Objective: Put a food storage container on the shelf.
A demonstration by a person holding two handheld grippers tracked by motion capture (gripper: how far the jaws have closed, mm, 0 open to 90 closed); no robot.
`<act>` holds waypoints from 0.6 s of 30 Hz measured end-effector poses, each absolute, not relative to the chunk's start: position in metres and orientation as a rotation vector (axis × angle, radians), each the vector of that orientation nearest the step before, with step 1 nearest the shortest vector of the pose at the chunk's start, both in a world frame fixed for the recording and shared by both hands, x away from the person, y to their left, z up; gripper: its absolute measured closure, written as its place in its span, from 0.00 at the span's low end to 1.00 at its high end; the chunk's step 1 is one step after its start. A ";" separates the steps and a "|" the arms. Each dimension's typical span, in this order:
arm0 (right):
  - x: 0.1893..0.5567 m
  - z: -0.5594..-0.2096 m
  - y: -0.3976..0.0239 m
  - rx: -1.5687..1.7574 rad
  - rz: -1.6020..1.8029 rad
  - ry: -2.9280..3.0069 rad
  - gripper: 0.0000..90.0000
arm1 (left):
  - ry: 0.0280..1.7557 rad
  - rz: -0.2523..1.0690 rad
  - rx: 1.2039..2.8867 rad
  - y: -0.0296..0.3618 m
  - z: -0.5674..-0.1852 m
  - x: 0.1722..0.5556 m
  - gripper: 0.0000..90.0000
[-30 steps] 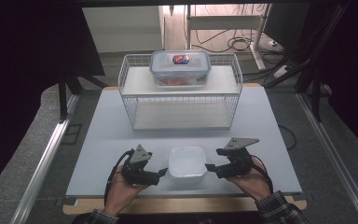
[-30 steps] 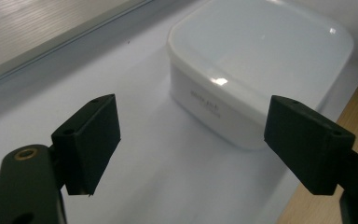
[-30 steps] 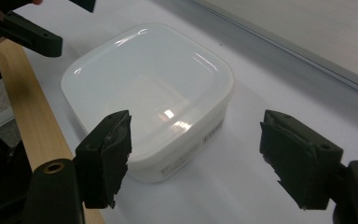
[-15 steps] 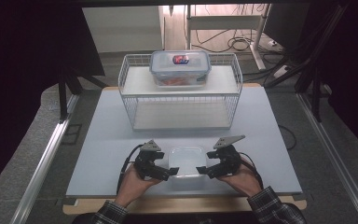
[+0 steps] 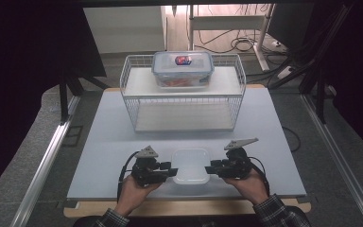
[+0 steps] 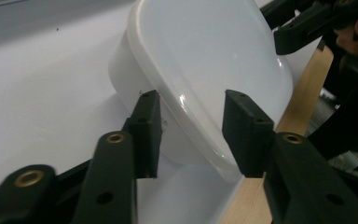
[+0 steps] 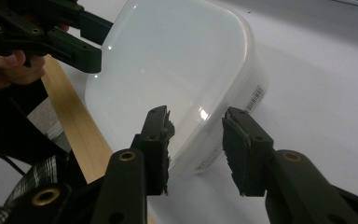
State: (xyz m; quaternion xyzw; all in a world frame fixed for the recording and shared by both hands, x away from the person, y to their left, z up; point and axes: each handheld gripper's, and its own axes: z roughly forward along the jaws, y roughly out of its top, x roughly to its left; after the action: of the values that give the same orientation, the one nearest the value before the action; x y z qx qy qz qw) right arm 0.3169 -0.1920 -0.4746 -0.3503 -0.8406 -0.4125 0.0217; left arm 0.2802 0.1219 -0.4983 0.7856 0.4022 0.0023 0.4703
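High view: translucent white container (image 5: 189, 165) sits between left gripper (image 5: 166, 170) and right gripper (image 5: 214, 168), fingers apart.

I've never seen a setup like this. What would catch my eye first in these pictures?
Probably the two black hand-held tools, the left claw and the right claw, flanking an empty white plastic tub at the table's near edge; each claw is open, its jaws straddling the tub's rim. Farther back stands a white wire rack, with a lidded clear food box on its top shelf.
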 end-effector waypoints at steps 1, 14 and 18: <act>0.317 -0.474 -0.192 -1.108 -1.283 -2.588 0.72 | 0.995 0.009 1.912 0.122 -0.498 0.280 0.69; 0.315 -0.475 -0.197 -1.198 -1.411 -2.512 0.89 | 1.078 0.074 1.831 0.125 -0.499 0.280 0.87; 0.315 -0.472 -0.196 -1.183 -1.445 -2.520 0.89 | 1.082 0.082 1.809 0.125 -0.497 0.279 0.87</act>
State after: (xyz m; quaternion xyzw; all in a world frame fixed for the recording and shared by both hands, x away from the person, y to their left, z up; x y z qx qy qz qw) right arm 0.3154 -0.1964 -0.4720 -0.3771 -0.8035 -0.4607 0.0023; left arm 0.2792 0.1246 -0.4968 0.7459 0.4461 0.0338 0.4935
